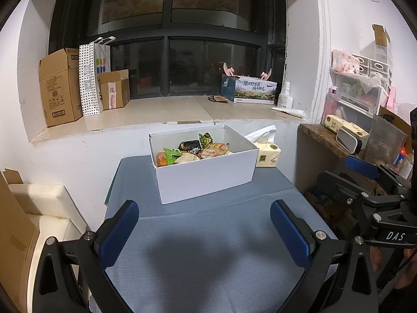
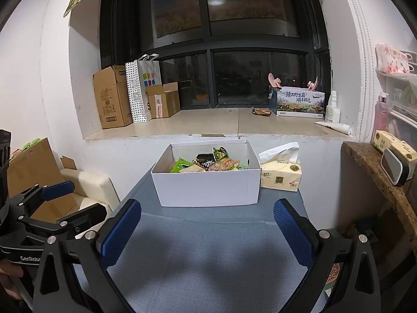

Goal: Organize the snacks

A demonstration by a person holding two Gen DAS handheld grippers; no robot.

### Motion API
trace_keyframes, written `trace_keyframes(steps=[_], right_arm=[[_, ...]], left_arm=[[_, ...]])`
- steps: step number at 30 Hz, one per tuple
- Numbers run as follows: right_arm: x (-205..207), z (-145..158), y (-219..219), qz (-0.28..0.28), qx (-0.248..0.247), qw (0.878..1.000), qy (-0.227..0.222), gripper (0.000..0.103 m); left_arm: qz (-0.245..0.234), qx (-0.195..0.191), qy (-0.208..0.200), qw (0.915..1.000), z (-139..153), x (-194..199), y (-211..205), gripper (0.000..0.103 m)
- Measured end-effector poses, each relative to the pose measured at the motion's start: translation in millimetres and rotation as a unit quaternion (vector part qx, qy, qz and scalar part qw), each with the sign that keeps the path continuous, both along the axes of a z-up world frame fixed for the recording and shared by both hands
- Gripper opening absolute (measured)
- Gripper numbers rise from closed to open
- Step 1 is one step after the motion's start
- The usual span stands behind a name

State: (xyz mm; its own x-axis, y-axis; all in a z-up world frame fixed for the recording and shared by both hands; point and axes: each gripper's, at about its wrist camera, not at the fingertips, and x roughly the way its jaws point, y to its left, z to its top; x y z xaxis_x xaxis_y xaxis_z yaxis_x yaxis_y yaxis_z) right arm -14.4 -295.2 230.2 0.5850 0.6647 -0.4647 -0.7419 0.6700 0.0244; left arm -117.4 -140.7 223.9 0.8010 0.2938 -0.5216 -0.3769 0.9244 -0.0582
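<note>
While both grippers hang over the near end of the table [image 1: 208,247], nothing is held. Table has a blue-grey cloth, bare at the near end, and butts against the white wall under a dark window [image 1: 208,60].

Window sill [image 1: 161,112]: two cardboard boxes [image 1: 61,86] and a dotted paper bag [image 1: 90,78] at the left end, a printed carton [image 1: 254,90] and a white bottle [image 1: 285,95] at the right. A small wrapped packet [image 1: 219,99] lies on the sill just left of the carton.

White box [image 1: 206,174] sits open-topped at the far end of the table, near the wall. Snacks [image 1: 192,151] are all piled inside it: green, orange, black and tan packets, heaped loosely, none on the cloth. Tissue pack [image 1: 267,154] stands just right of the box, touching or nearly so, one sheet pulled up.

Left gripper [image 1: 203,224]: blue pads spread wide, empty, cloth visible between them, well short of the box. Right gripper [image 2: 207,224]: same, fingers wide apart, nothing between, box straight ahead. Each shows at the edge of the other's view, also spread; right one off the table's right edge, left one off its left edge over a cream seat [image 2: 88,185].
</note>
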Motion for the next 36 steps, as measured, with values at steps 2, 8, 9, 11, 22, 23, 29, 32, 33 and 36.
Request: trace_keyframes(steps=[2,8,9,11,22,23,29,32,33,36], right_arm=[[-0.1,0.1,0.1,0.000,0.000,1.000,0.000,0.103],[-0.4,-0.5,-0.2,0.000,0.000,1.000,0.000,0.103],[-0.3,-0.5,-0.3,0.000,0.000,1.000,0.000,0.103],[-0.3,-0.5,-0.2,0.000,0.000,1.000,0.000,0.103],[-1.0,-0.5,-0.1,0.001,-0.001,1.000,0.000,0.103],[-0.9,-0.4,0.0,0.000,0.000,1.000,0.000,0.103],[-1.0,-0.4,0.0,0.000,0.000,1.000,0.000,0.103],[-1.1,-0.4,0.0,0.000,-0.001,1.000,0.000,0.103],[-1.4,-0.5,0.0,-0.001,-0.001,1.000,0.001,0.103],[-0.6,-0.6,-0.4,0.000,-0.002,1.000,0.000,0.103]], left_arm=[[0.001,0.001,0.000,1.0000,0.2,-0.1,-0.8,0.103],[0.000,0.001,0.001,1.0000,0.4,0.4,-1.0,0.103],[0.000,0.001,0.002,1.0000,0.3,0.5,-1.1,0.103],[0.000,0.001,0.002,1.0000,0.2,0.7,-1.2,0.103],[0.000,0.001,0.002,1.0000,0.0,0.6,-1.2,0.103],[0.001,0.001,0.002,1.0000,0.0,0.7,-1.3,0.103],[0.000,0.002,0.002,1.0000,-0.7,0.6,-1.9,0.103],[0.001,0.002,0.003,1.0000,-2.0,0.1,-3.0,0.103],[0.000,0.003,0.003,1.0000,-1.9,0.1,-3.0,0.103],[-0.001,0.002,0.002,1.0000,-2.1,-0.1,-3.3,0.103]])
